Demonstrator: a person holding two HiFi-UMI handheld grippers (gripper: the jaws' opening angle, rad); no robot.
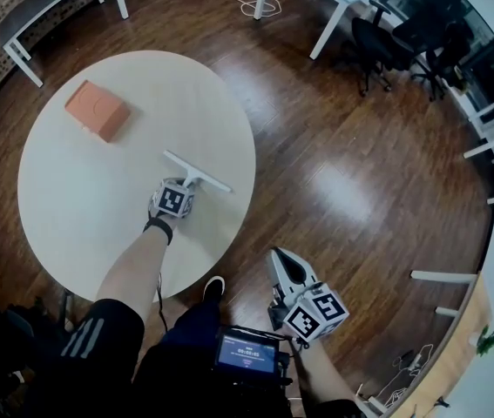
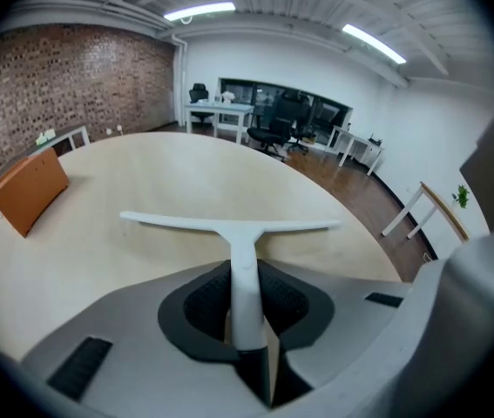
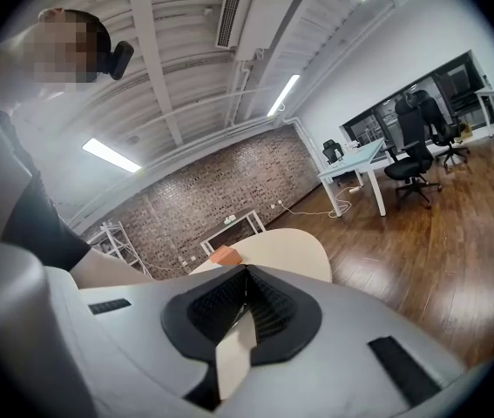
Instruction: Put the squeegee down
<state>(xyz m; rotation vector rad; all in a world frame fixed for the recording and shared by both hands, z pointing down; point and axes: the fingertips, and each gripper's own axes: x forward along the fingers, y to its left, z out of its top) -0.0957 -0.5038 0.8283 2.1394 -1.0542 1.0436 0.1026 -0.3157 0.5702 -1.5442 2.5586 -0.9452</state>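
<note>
- Left gripper (image 2: 245,301): jaws clamped on the handle of the white squeegee (image 2: 229,225), which juts out ahead of them.
- Squeegee: its blade runs crosswise over the round table (image 1: 81,207), near the table's right edge; whether the blade touches the tabletop cannot be told.
- Right gripper (image 3: 245,307): jaws pressed together with nothing between them, held off the table above the wooden floor (image 1: 360,190).
- Orange block (image 1: 98,111): lies on the far left part of the table, well apart from the squeegee.
</note>
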